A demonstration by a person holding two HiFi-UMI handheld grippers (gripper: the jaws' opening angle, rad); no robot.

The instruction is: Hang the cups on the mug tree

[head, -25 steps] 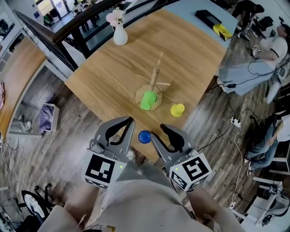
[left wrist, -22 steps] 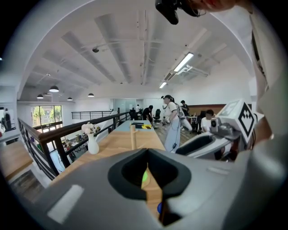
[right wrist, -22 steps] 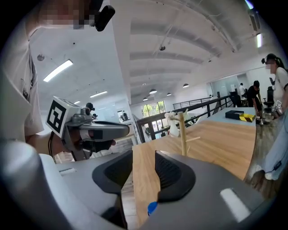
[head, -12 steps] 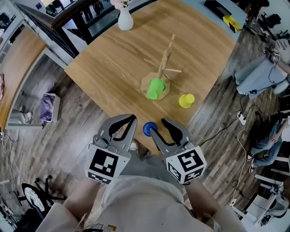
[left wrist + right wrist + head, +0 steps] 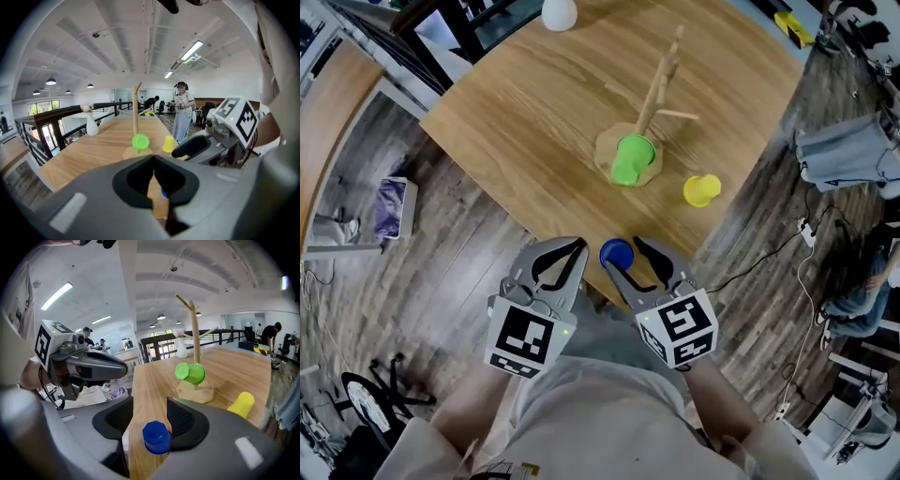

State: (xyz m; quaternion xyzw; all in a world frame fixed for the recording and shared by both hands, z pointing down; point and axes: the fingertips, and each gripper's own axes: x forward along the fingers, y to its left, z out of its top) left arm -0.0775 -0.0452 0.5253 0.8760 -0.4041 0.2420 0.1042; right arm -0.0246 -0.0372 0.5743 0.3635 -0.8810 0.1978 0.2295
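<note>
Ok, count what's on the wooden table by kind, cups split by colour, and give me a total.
Green plastic cup: 1
Yellow plastic cup: 1
Blue plastic cup: 1
Wooden mug tree: 1
White vase: 1
Total: 5

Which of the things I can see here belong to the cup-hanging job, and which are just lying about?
Part of the job:
- mug tree
- green cup, on its side at the tree's base
- yellow cup
- blue cup

Just lying about:
- white vase
- yellow object, far off at the top right
</note>
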